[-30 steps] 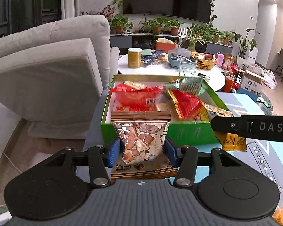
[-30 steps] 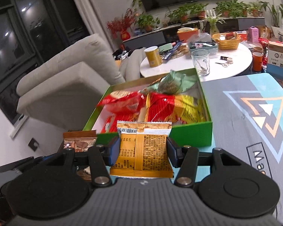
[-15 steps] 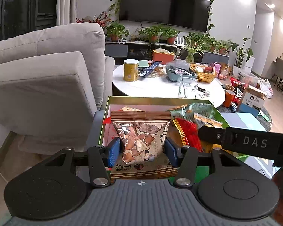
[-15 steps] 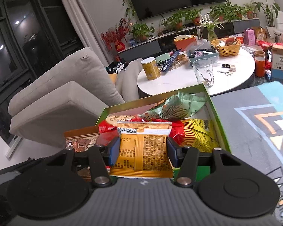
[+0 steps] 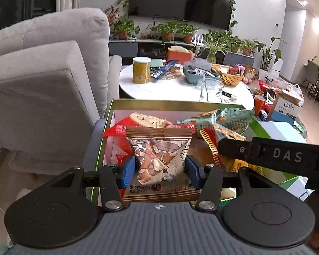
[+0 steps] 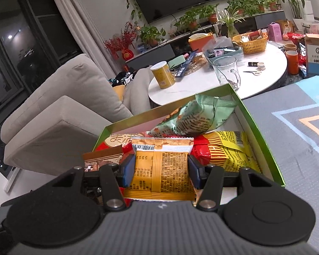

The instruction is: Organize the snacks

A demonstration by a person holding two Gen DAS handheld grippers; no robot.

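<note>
My left gripper [image 5: 159,170] is shut on a brown snack packet [image 5: 158,148] with nut pictures, held over the near left part of the green box [image 5: 176,103]. My right gripper [image 6: 159,167] is shut on an orange snack packet [image 6: 161,167], held over the near part of the same green box [image 6: 259,131]. The box holds a pale green packet [image 6: 193,119], a red and yellow packet [image 6: 225,148] and red packets [image 5: 121,129]. The brown packet shows in the right wrist view [image 6: 102,157], and the right gripper's black arm shows in the left wrist view [image 5: 272,155].
A grey sofa [image 5: 42,85] stands left of the box. A white round table [image 6: 223,78] behind it carries a yellow can [image 6: 162,75], a glass mug [image 6: 226,70] and an orange basket [image 6: 249,41]. A grey patterned mat [image 6: 297,138] lies right of the box.
Both grippers have moved forward with their packets, from in front of the box's near wall to over the inside of the box. Both stay shut.
</note>
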